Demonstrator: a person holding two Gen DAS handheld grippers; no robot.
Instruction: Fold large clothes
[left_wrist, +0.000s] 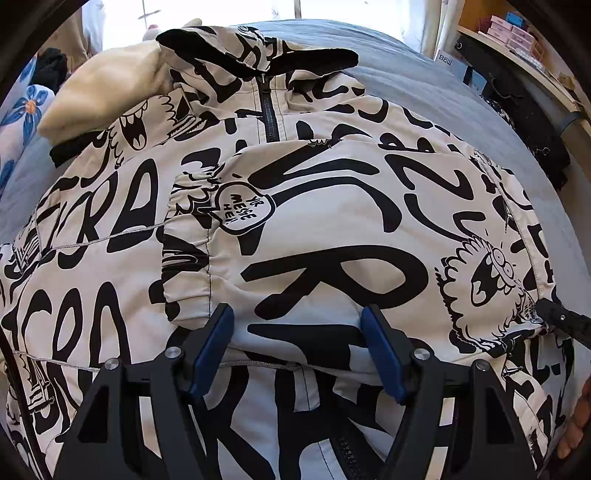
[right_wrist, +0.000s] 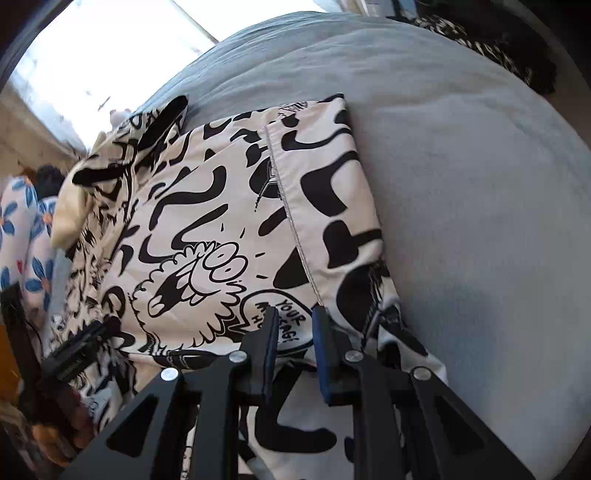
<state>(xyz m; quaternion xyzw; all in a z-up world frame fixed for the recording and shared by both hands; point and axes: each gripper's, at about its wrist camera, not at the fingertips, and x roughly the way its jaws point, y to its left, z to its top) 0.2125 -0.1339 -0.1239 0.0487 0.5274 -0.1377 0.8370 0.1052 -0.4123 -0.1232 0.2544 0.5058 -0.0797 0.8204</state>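
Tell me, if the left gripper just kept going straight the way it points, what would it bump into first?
Most likely the folded-over sleeve of the printed jacket: the left gripper, jaws wide open, already hovers over it. Depth is hard to judge; it may be touching already.

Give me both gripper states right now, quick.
Left gripper: open, fingers spread wide over the printed jacket, nothing pinched.
Right gripper: fingers partly open with a visible gap, low over the jacket's edge; no cloth visibly gripped.
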